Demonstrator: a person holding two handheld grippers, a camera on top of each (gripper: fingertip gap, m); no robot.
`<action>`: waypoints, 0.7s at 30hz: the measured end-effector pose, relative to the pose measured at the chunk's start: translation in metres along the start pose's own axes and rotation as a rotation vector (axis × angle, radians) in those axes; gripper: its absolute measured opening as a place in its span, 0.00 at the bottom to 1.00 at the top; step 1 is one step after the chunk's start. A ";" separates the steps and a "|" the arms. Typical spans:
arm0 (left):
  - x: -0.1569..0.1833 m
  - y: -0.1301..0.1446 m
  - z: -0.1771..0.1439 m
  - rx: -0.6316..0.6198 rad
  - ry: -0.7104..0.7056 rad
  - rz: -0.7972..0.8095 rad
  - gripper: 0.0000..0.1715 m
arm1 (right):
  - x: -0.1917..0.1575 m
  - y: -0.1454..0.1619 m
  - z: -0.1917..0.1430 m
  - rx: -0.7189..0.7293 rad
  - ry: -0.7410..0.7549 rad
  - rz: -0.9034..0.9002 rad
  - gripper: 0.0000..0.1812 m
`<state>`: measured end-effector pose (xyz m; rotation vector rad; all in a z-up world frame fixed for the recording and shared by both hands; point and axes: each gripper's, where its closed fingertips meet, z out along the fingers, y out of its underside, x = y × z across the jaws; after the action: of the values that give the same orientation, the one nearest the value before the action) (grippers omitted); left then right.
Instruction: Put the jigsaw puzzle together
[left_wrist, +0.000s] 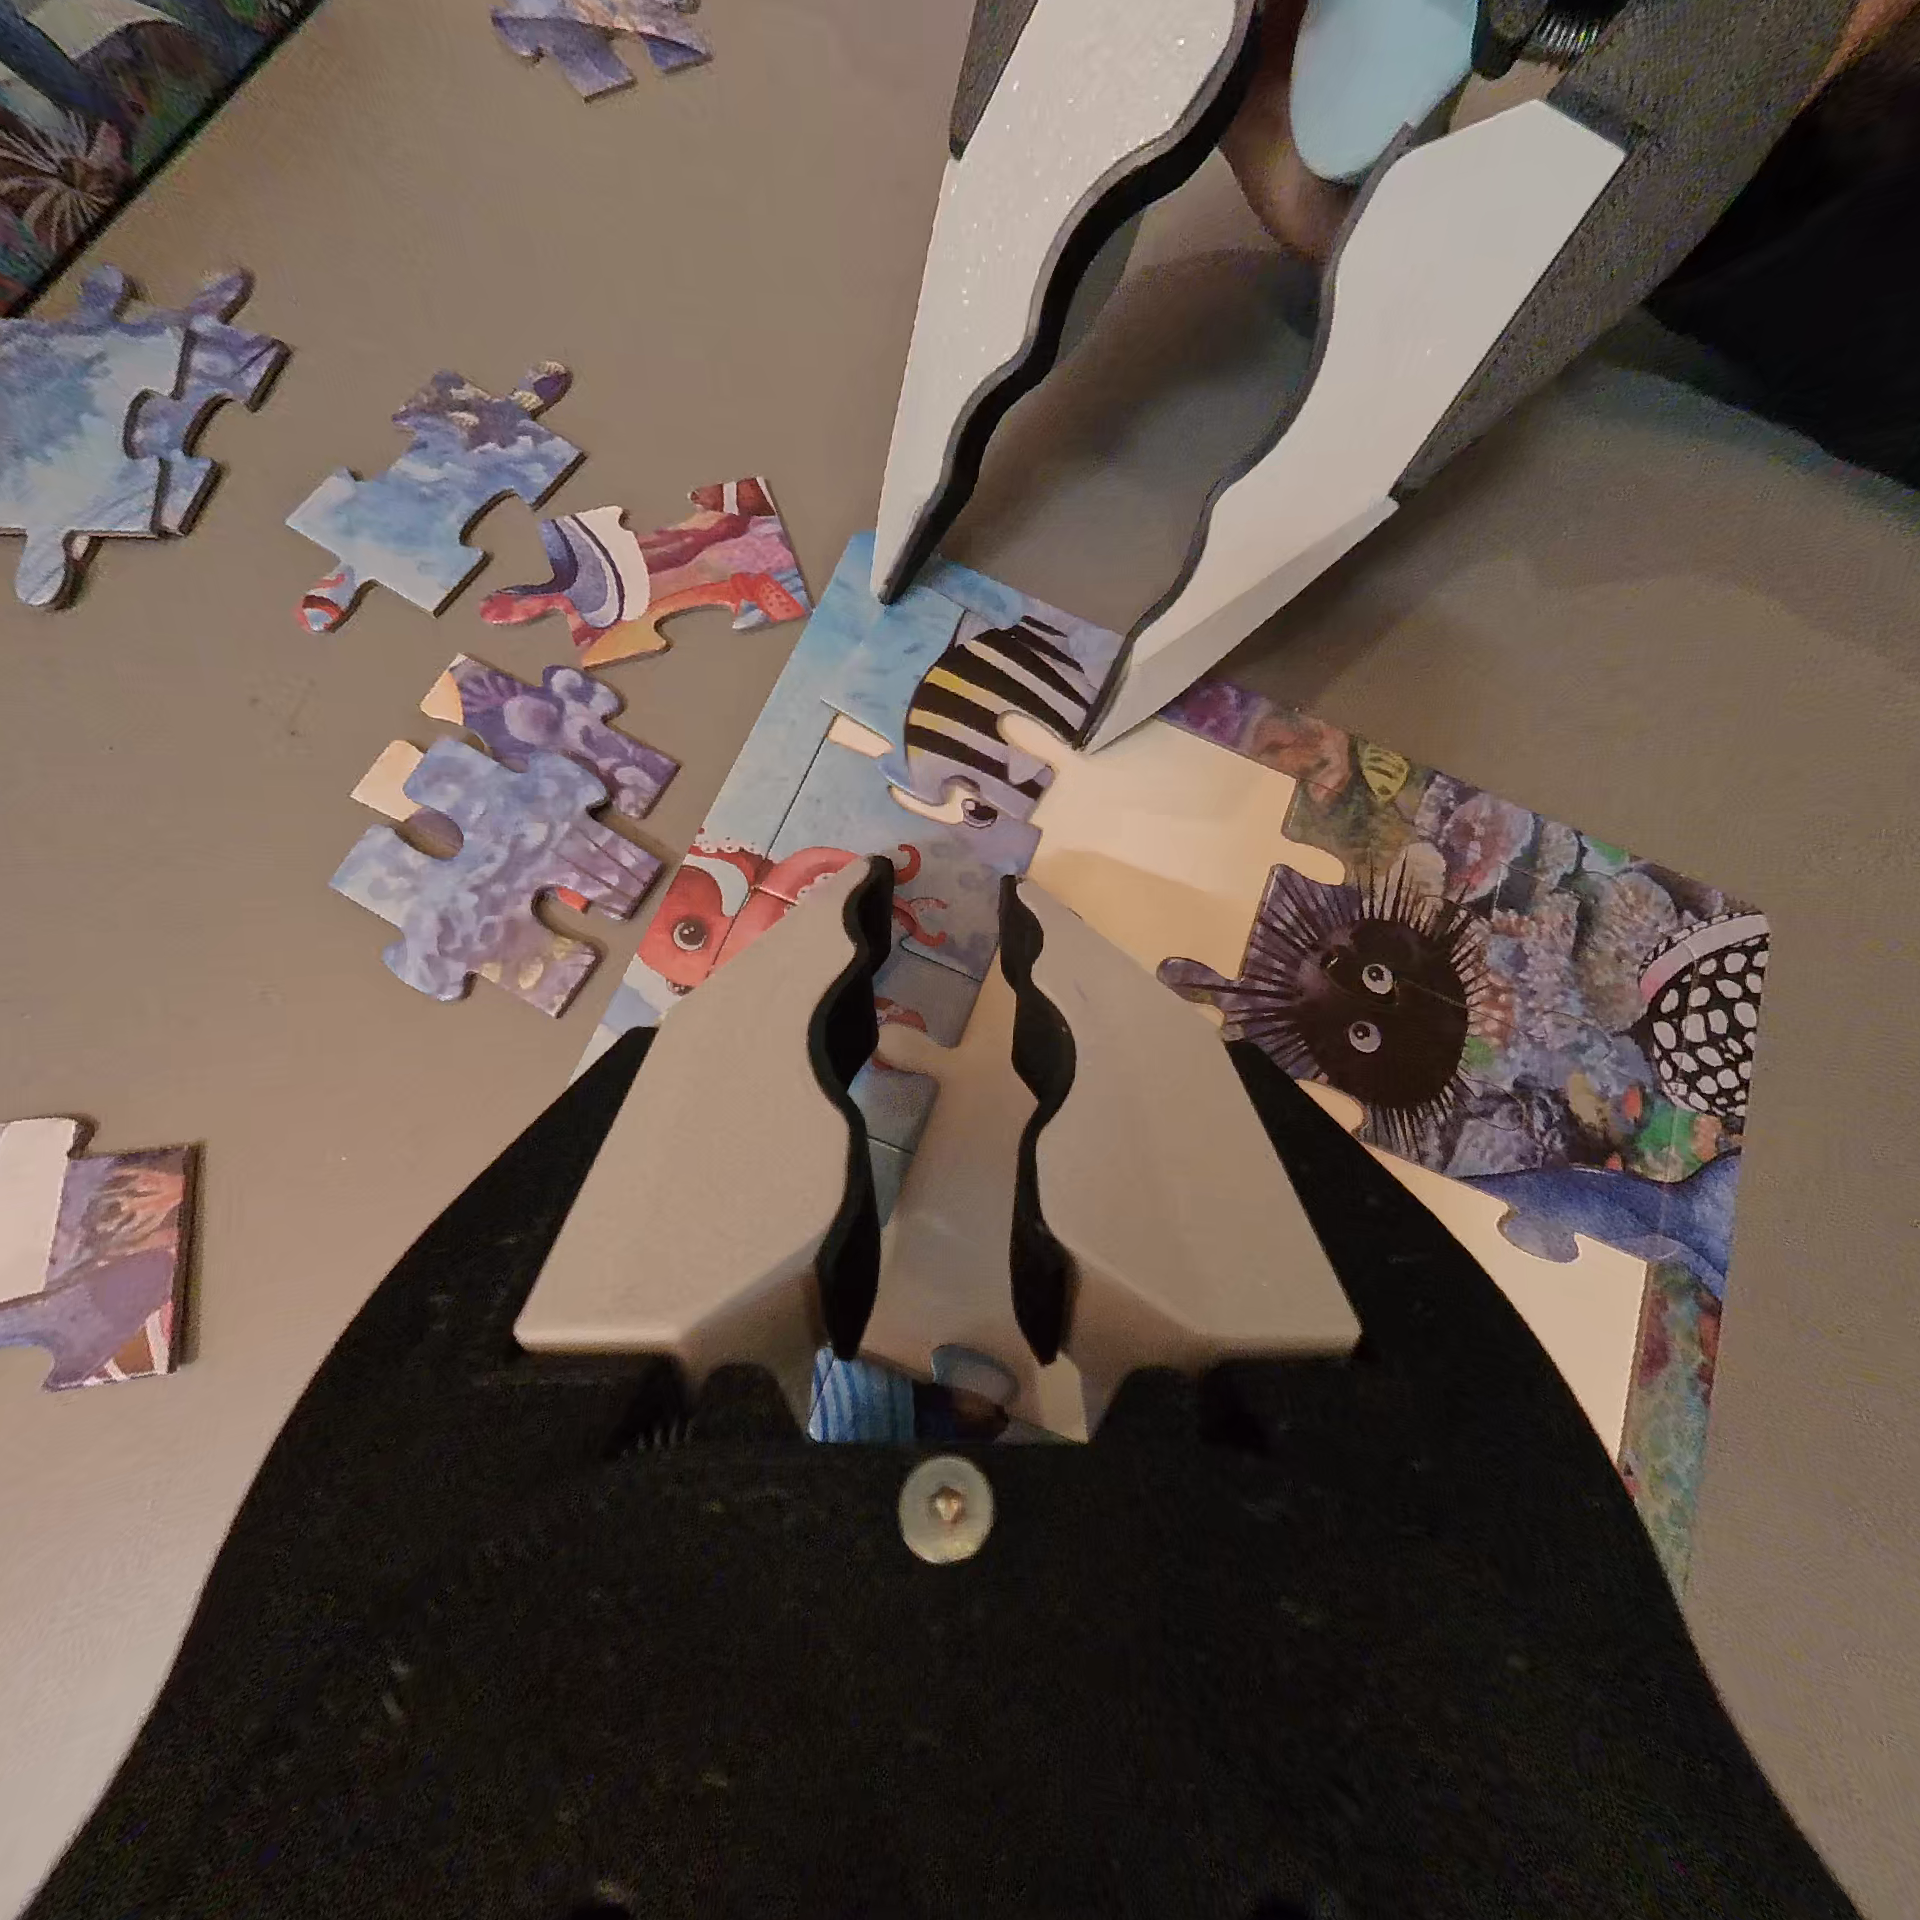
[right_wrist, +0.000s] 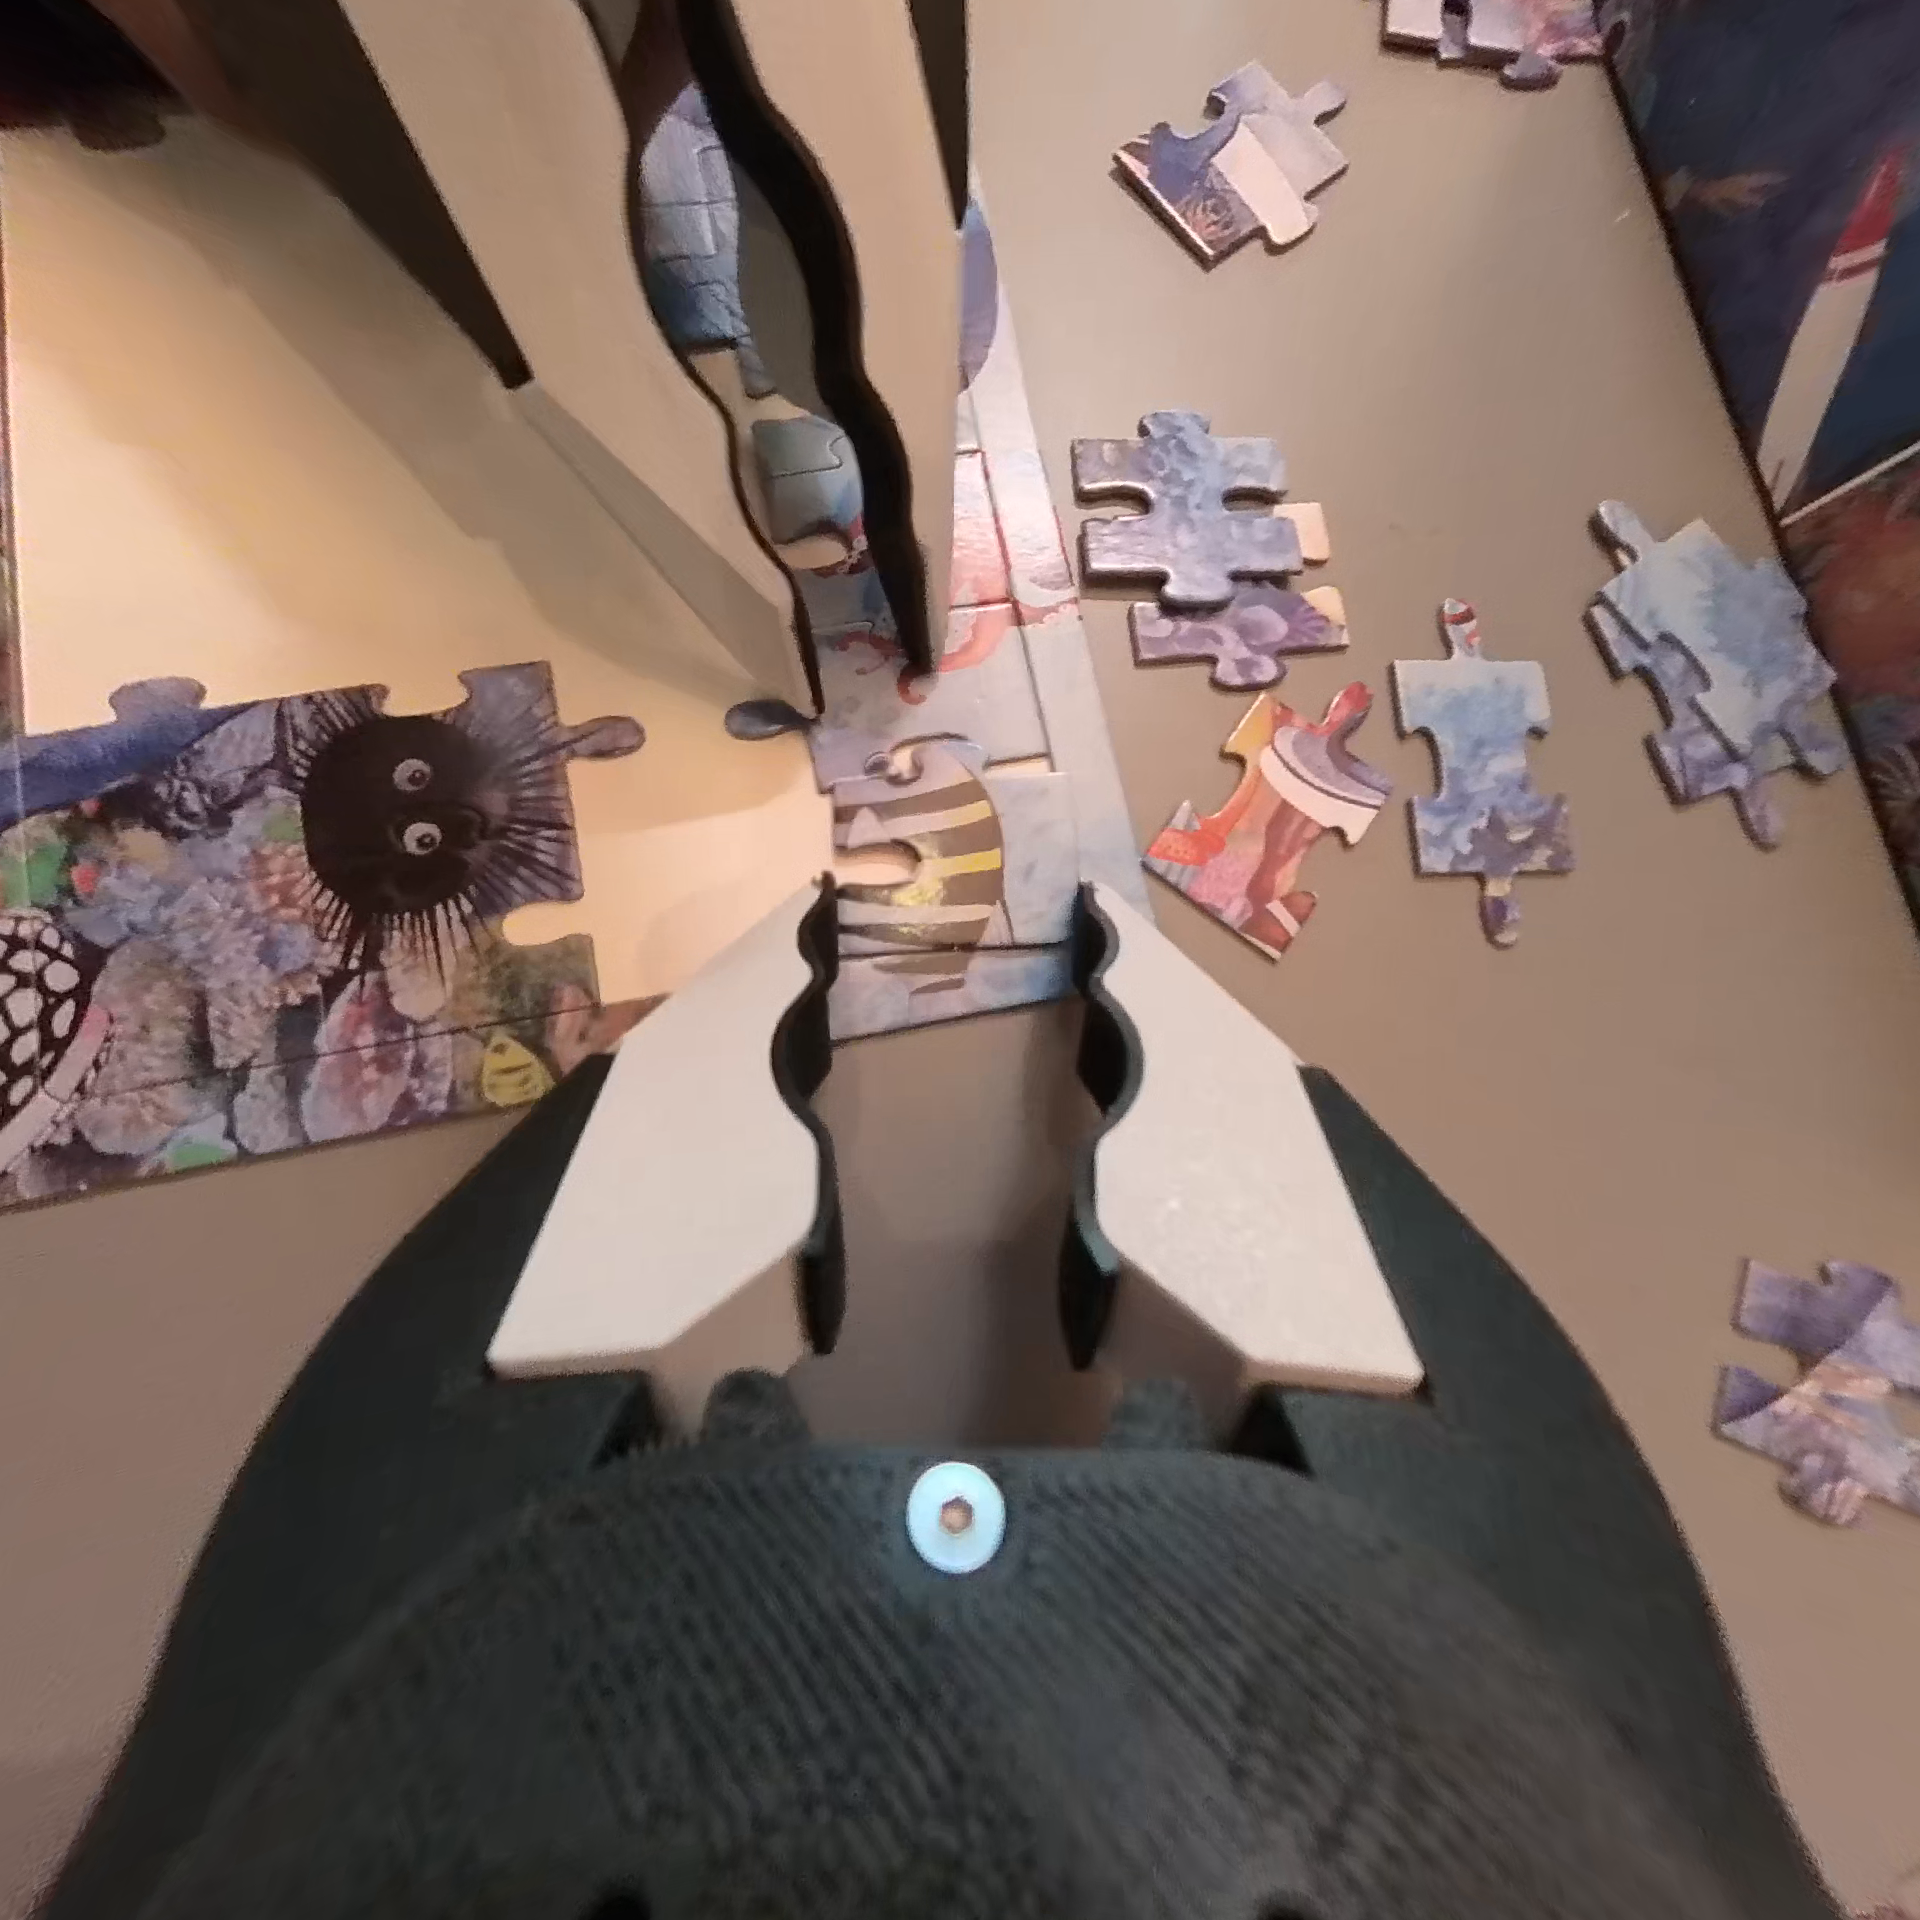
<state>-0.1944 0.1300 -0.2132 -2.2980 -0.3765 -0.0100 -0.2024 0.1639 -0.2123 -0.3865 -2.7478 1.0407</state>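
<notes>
The puzzle tray (left_wrist: 1164, 821) has a cream base, also seen in the right wrist view (right_wrist: 208, 416). It holds joined pieces: a black sea urchin section (left_wrist: 1382, 997) (right_wrist: 416, 810) and an orange octopus section (left_wrist: 717, 914). My right gripper (right_wrist: 956, 894) comes in from the top of the left wrist view (left_wrist: 997, 665). It is closed on the sides of a striped fish piece (left_wrist: 987, 686) (right_wrist: 935, 862) lying at the tray's blue corner. My left gripper (left_wrist: 945, 873) (right_wrist: 868, 675) has a narrow gap, holds nothing, and its tips sit on the octopus pieces.
Loose pieces lie on the grey table beside the tray: a blue one (left_wrist: 447, 488) (right_wrist: 1475, 769), a red-orange one (left_wrist: 665, 571) (right_wrist: 1268, 821), and stacked purple ones (left_wrist: 499, 842) (right_wrist: 1184, 520). The puzzle box lid (left_wrist: 83, 104) (right_wrist: 1818, 260) borders the table's far side. Tip to tip, the grippers are about 4 centimeters apart.
</notes>
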 end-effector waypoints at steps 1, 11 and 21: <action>0.000 0.000 0.000 0.000 0.000 0.000 0.10 | -0.002 0.001 -0.001 -0.003 -0.009 -0.020 0.21; 0.000 0.000 0.000 -0.001 -0.004 0.004 0.10 | 0.000 0.001 -0.003 -0.001 0.037 -0.047 0.23; 0.000 0.000 0.000 -0.001 -0.011 0.011 0.10 | -0.005 0.000 -0.003 0.074 -0.027 0.135 0.31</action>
<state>-0.1944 0.1298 -0.2136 -2.3018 -0.3699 0.0073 -0.1967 0.1645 -0.2106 -0.5578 -2.7297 1.1839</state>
